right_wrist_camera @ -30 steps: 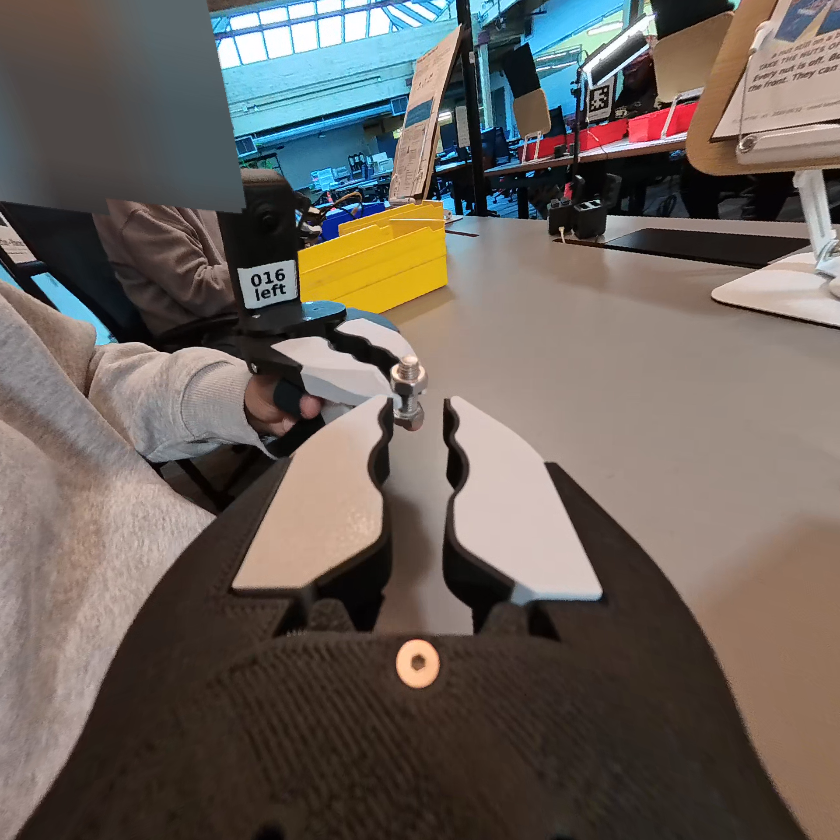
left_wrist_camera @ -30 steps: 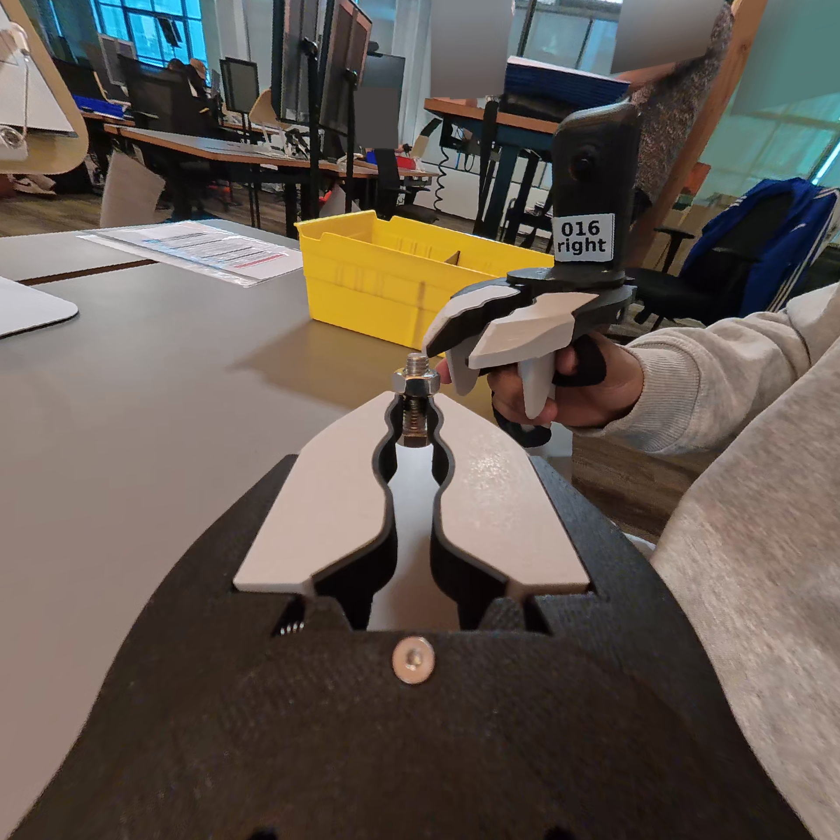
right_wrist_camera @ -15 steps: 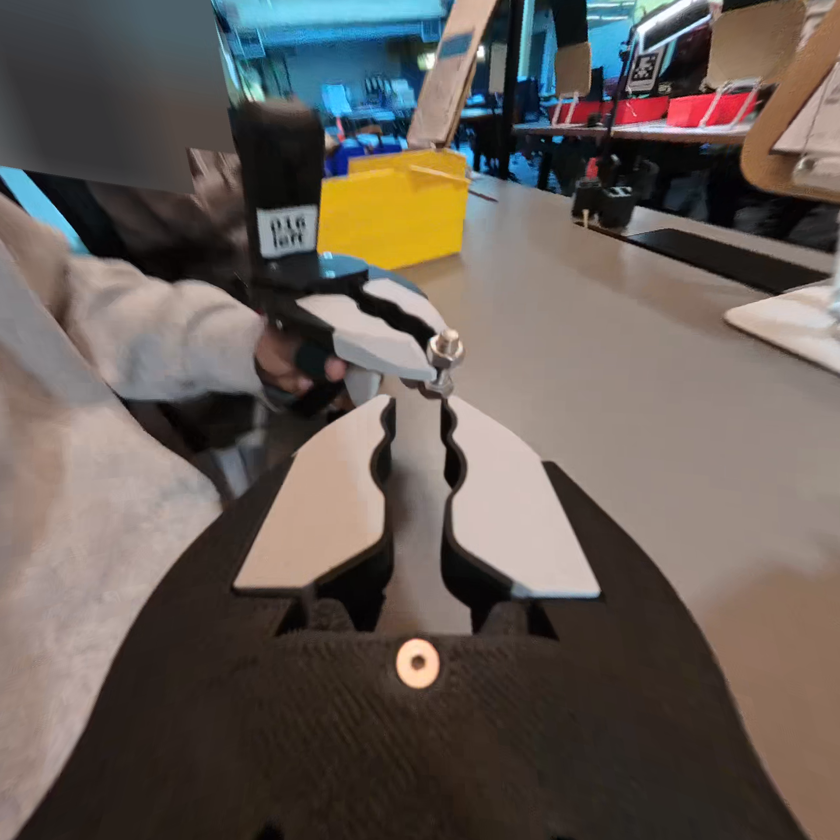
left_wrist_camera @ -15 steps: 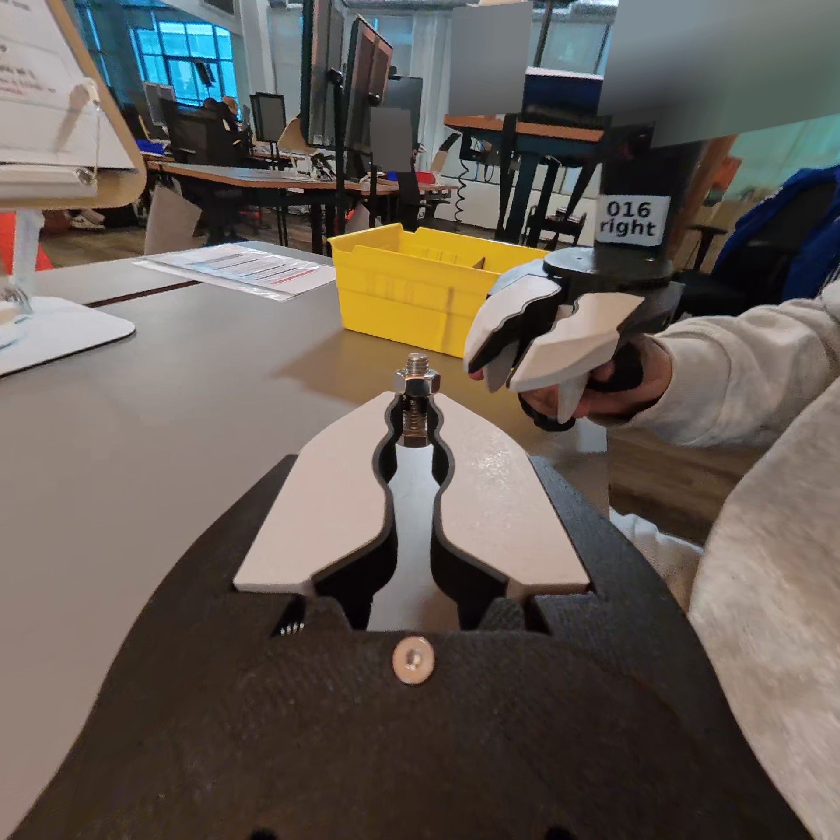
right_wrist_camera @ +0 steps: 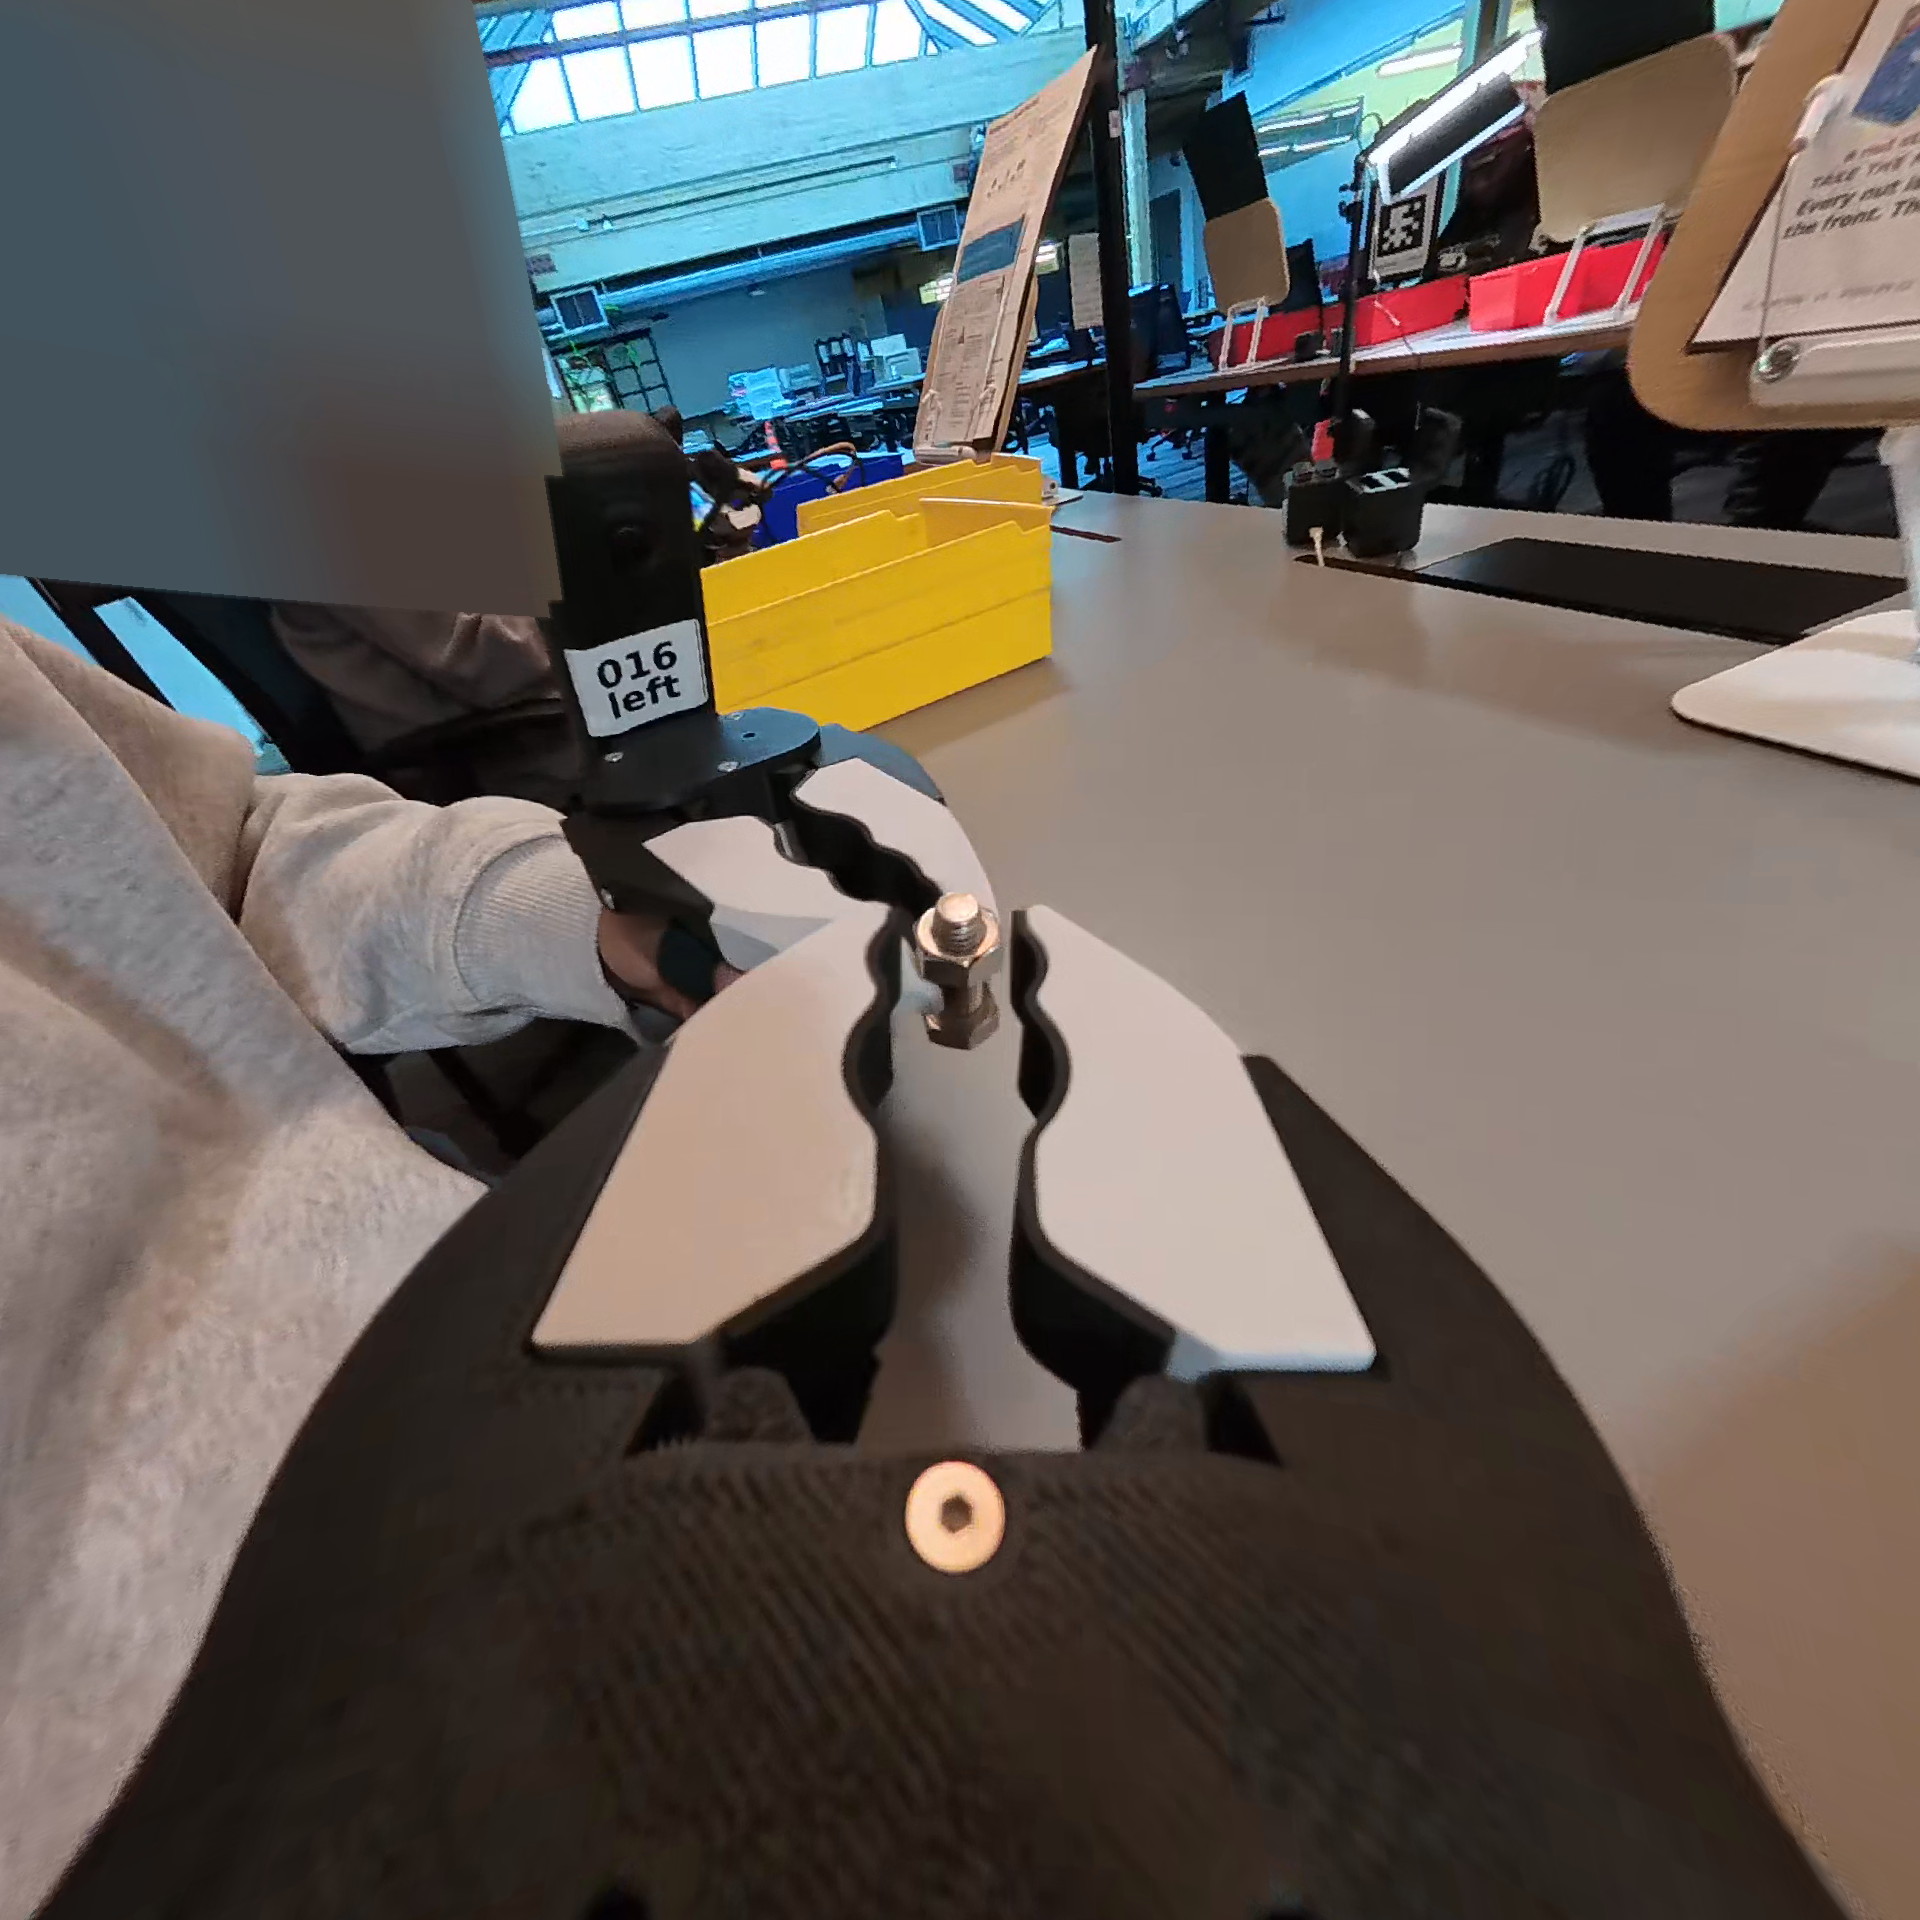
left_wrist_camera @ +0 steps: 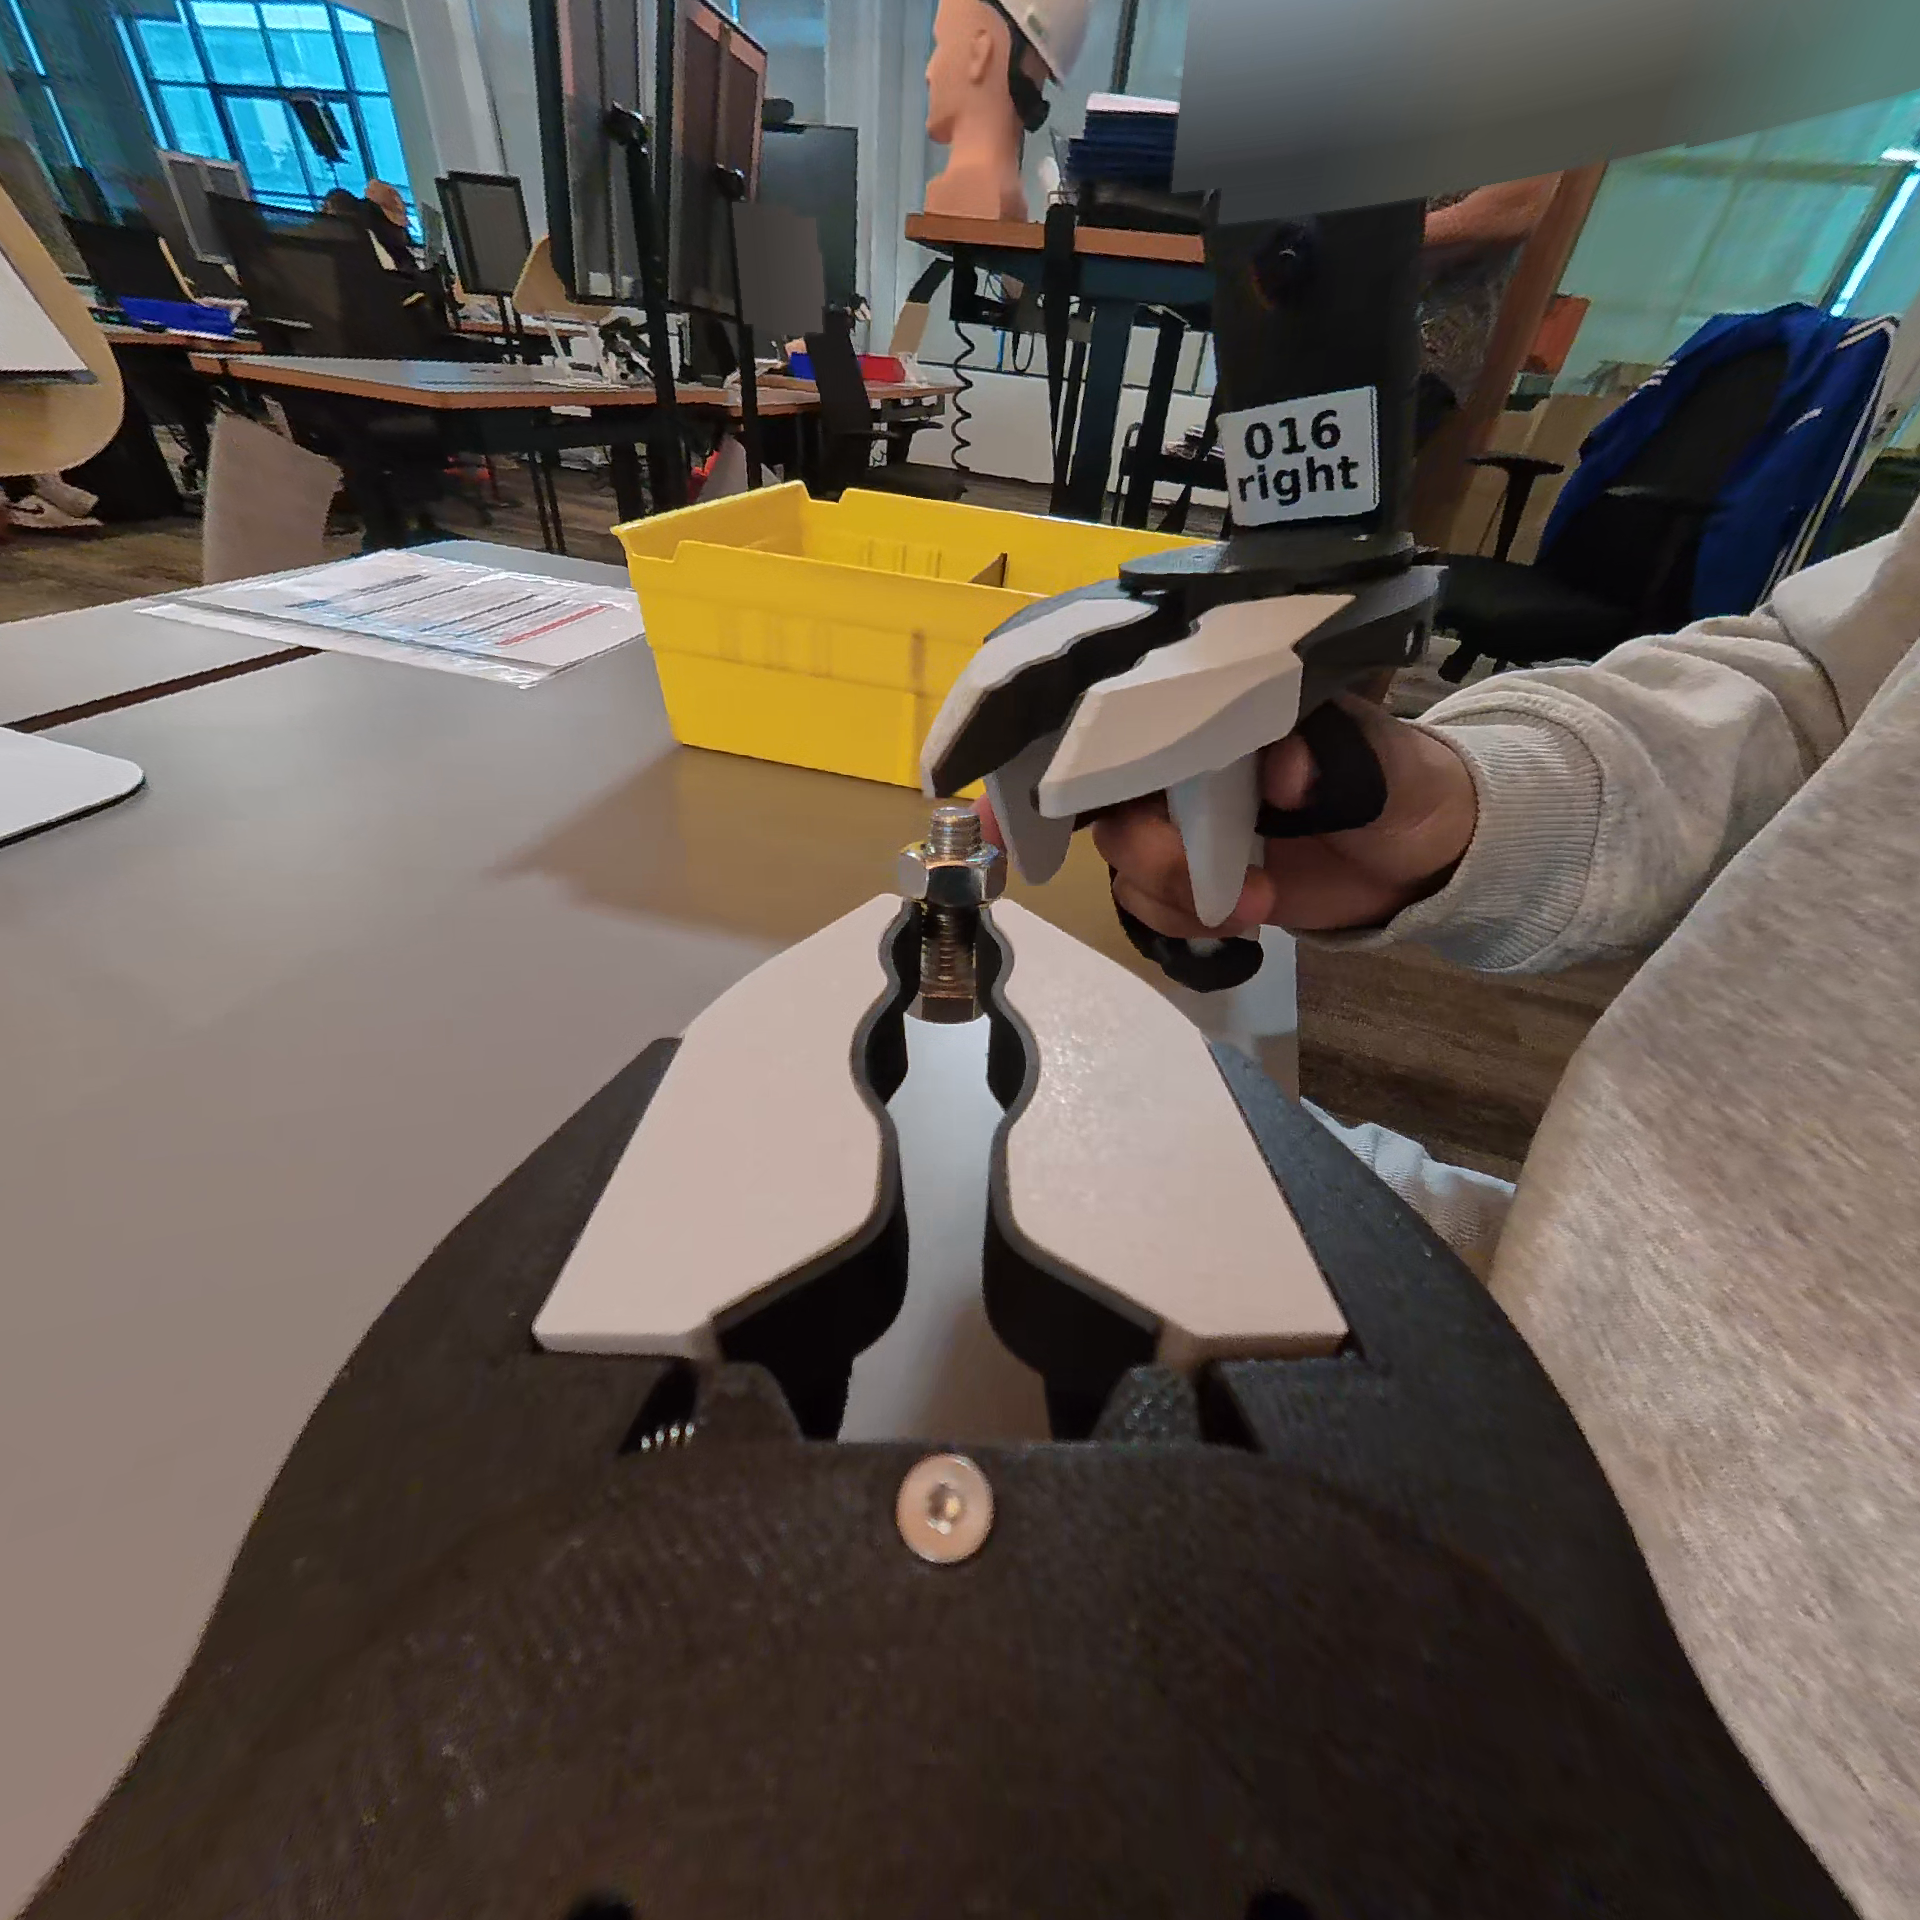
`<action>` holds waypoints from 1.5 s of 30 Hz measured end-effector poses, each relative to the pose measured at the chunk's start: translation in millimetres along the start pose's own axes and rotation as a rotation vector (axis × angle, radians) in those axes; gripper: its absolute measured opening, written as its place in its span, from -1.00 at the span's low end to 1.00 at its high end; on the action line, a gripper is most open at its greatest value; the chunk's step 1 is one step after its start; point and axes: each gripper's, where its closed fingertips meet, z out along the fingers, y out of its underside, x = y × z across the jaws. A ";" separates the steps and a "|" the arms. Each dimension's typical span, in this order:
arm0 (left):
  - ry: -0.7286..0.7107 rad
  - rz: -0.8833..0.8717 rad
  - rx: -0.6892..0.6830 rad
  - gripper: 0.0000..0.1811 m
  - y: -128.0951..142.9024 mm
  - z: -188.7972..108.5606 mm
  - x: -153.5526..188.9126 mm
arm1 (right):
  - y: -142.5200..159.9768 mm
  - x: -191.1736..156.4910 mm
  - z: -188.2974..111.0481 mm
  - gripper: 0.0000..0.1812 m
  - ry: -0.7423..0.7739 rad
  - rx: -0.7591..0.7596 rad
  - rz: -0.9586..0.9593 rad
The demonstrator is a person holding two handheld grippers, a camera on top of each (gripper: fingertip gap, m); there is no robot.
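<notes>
Left hand-held gripper (left_wrist_camera: pixel 951 935): clamped on upright bolt (left_wrist_camera: pixel 949 961) with nut (left_wrist_camera: pixel 951 871), above grey worktop (left_wrist_camera: pixel 312 935). Right hand-held gripper (right_wrist_camera: pixel 951 940): parted, fingertips flanking the nut. Yellow bin (left_wrist_camera: pixel 831 665) behind.

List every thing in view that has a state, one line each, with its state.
left gripper: shut on the bolt's shank, held over the table.
bolt: upright, threaded end up, head down.
nut: threaded on the bolt near its top, above the left fingertips.
right gripper: open, fingers either side of the nut, not closed on it.
yellow bin: upright on the table, open-topped, contents hidden.
</notes>
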 end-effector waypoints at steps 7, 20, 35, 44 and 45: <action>0.025 -0.031 0.016 -0.90 -1.6 -1.4 3.1 | 8.6 -1.0 7.2 -0.72 0.008 -0.025 0.005; -0.012 -0.005 0.086 -0.88 -11.2 -5.8 7.2 | 1.8 -9.2 10.1 -0.81 -0.028 -0.025 -0.017; -0.202 -0.027 0.034 -0.32 -1.4 -24.4 -18.6 | -5.6 -16.3 19.7 -0.81 -0.079 -0.018 -0.044; -0.147 -0.022 -0.030 -0.43 6.2 -22.3 -11.1 | -5.7 -14.7 20.5 -0.81 -0.052 -0.022 -0.081; -0.142 -0.025 -0.038 -0.44 7.3 -21.7 -9.9 | -5.6 -14.8 20.6 -0.81 -0.053 -0.022 -0.078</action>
